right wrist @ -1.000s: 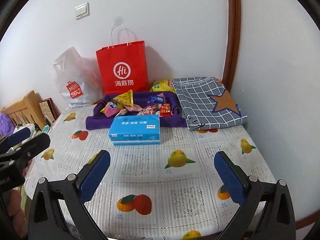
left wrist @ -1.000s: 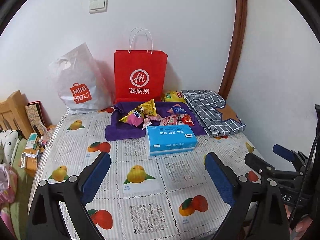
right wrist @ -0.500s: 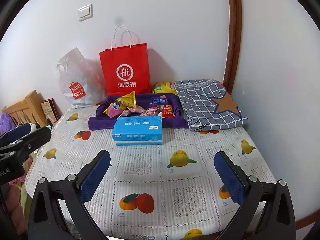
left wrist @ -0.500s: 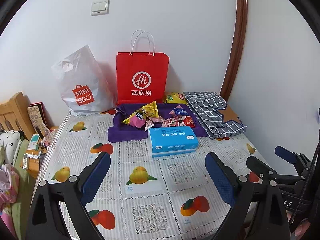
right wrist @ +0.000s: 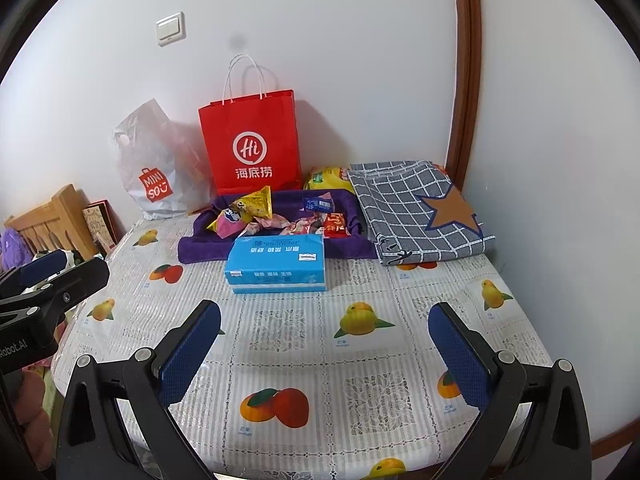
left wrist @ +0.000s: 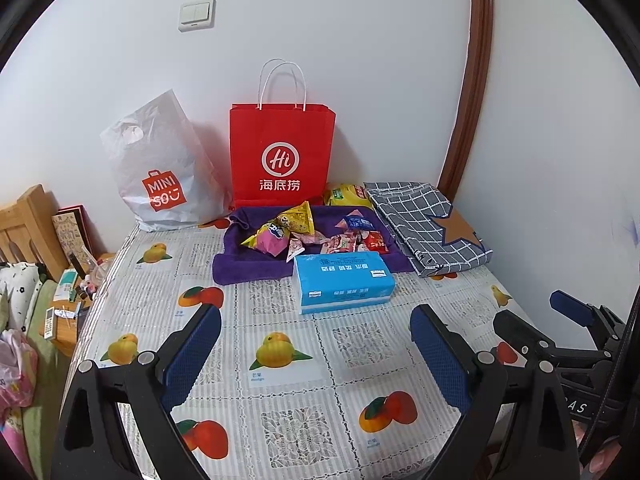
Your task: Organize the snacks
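Blue-padded, the left gripper (left wrist: 316, 332) and right gripper (right wrist: 324, 330) both hover spread wide, holding nothing, above the near part of the fruit-print tablecloth (right wrist: 360, 360). Bare cloth lies between them and the blue tissue pack (right wrist: 277, 263). Just behind it, snacks (left wrist: 316, 232) sit heaped on a purple towel (left wrist: 248, 264) near the far wall.

Both grippers drew back from the far wall over the second. In the left wrist view the blue tissue box (left wrist: 343, 281) and red paper bag (left wrist: 281, 157) slid lower and shrank slightly, and the right gripper (left wrist: 560, 320) sank at the right edge. In the right wrist view the light switch (right wrist: 171, 29) dropped.
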Demonstrator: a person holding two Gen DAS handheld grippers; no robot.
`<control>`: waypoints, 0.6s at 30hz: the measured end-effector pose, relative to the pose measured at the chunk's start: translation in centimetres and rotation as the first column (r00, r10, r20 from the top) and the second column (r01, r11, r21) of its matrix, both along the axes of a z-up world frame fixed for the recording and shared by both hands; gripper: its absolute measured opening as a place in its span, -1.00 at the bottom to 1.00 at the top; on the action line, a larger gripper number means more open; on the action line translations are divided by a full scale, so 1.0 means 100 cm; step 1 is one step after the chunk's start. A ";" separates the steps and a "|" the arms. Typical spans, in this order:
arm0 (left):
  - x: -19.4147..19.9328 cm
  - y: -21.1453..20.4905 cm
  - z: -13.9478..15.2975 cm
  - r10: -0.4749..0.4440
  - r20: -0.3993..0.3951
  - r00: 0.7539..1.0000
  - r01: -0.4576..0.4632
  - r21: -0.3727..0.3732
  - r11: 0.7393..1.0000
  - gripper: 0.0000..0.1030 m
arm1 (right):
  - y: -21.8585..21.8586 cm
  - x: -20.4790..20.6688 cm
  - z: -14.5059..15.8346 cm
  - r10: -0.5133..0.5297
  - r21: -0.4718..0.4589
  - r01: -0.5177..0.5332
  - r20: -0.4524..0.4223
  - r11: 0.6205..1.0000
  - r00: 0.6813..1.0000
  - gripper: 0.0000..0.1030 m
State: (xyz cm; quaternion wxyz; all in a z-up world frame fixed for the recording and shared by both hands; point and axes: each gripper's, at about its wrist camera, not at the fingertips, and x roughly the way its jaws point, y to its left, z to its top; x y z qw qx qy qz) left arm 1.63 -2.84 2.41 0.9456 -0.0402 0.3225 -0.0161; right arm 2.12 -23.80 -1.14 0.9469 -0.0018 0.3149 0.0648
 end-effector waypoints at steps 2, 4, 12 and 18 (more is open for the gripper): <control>0.000 0.000 0.000 -0.001 0.000 1.000 0.001 0.000 1.000 0.86 | 0.000 0.000 0.000 0.001 -0.002 -0.001 -0.001 1.000 1.000 0.99; 0.000 0.000 -0.001 -0.003 -0.002 1.000 0.003 0.000 1.000 0.86 | 0.000 0.000 0.000 0.001 -0.002 -0.001 0.000 1.000 1.000 0.99; -0.001 0.000 -0.001 -0.006 -0.002 1.000 0.006 0.000 1.000 0.86 | -0.001 0.000 0.000 0.002 0.000 -0.002 0.000 1.000 1.000 0.99; -0.001 0.000 0.000 -0.002 -0.002 1.000 0.002 0.003 1.000 0.86 | -0.002 0.000 0.001 0.002 0.001 -0.002 0.000 1.000 1.000 0.99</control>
